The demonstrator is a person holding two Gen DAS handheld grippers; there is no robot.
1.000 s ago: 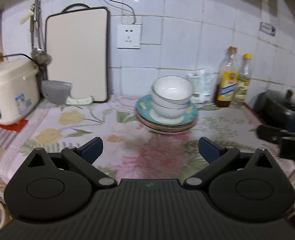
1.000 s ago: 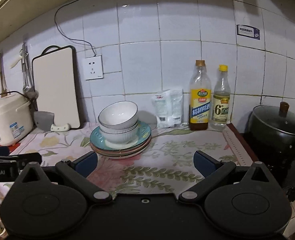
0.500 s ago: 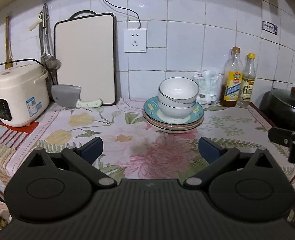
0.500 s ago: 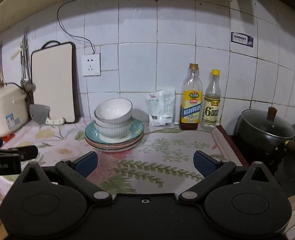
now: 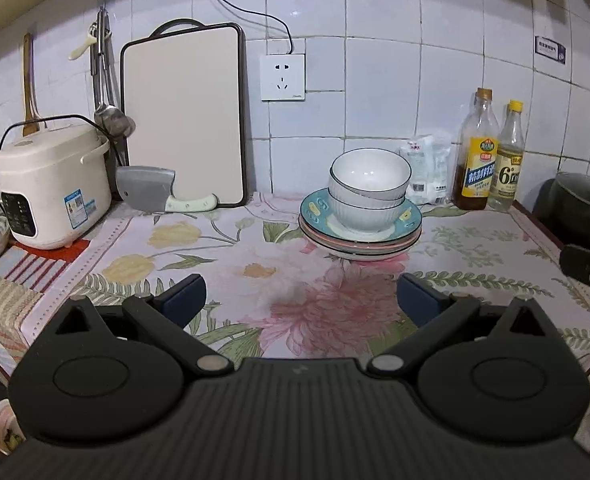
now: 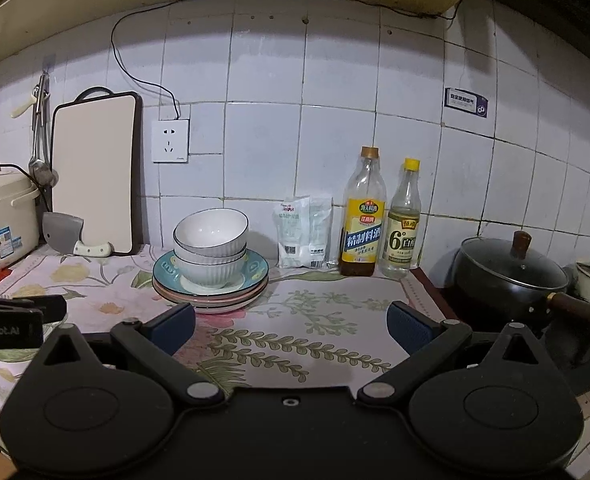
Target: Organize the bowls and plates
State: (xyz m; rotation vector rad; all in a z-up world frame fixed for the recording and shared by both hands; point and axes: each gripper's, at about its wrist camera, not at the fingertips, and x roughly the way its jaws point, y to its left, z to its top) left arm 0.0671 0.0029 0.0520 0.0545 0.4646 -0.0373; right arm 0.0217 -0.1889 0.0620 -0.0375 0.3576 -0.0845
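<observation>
While the left gripper (image 5: 299, 294) is drawing back from the counter, its wrist view is taking in more of the scene than a second ago: the stack that filled the middle is sitting farther off, and the rice cooker (image 5: 53, 190) and cutting board (image 5: 183, 120) are showing whole. Its fingers are spread wide, holding nothing. Two white bowls (image 5: 369, 190) are nested on a pile of plates (image 5: 361, 234) near the tiled wall, the upper bowl tilting a little, and the floral counter mat (image 5: 223, 256) is lying bare between them and the gripper.

Seen from the right wrist, the right gripper (image 6: 291, 322) is likewise pulling away and rising, so the same bowls (image 6: 211, 248) and plates (image 6: 211, 294) are appearing lower and to the left, beside the cooking wine bottle (image 6: 363, 216) and vinegar bottle (image 6: 403, 220), with the lidded black pot (image 6: 513, 272) at right. Its fingers are also splayed apart and empty.

Both tools backing off with the crockery stacked suggests the organizing is finished or nearly so.
</observation>
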